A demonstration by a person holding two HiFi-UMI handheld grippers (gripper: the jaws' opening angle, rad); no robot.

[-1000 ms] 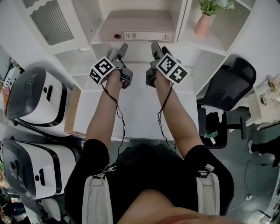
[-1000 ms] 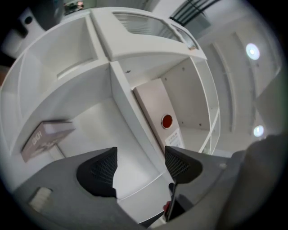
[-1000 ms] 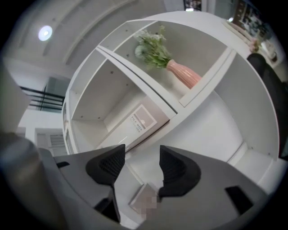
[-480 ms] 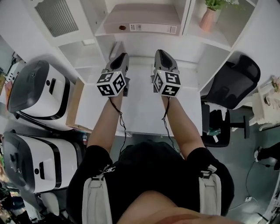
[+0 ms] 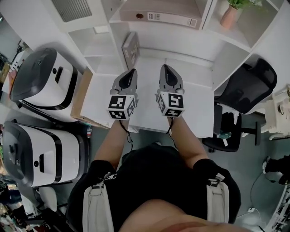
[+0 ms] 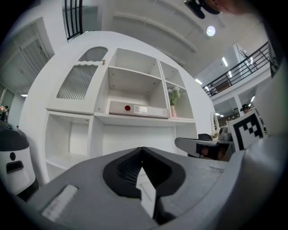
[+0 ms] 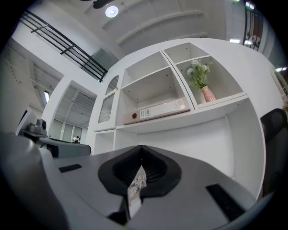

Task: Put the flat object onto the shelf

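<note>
The flat object is a pale binder [image 5: 158, 11] with a red dot on its spine. It lies flat on the white shelf [image 5: 181, 31], and it also shows in the left gripper view [image 6: 137, 108] and the right gripper view [image 7: 157, 110]. Both grippers hover over the white table [image 5: 199, 113], well short of the shelf unit. My left gripper [image 5: 131, 72] is shut with nothing between its jaws [image 6: 142, 149]. My right gripper [image 5: 164, 69] is likewise shut and empty [image 7: 142, 147]. Neither touches the binder.
A small book [image 5: 130, 47] leans in the compartment below the binder. A plant in a pink vase [image 5: 231, 16] stands on the shelf to the right. A black chair [image 5: 247, 88] is right of the table, and two white-and-black machines [image 5: 41, 86] are to the left.
Both grippers have drawn back from the shelf toward the person and their jaws have closed. The binder stays on the shelf.
</note>
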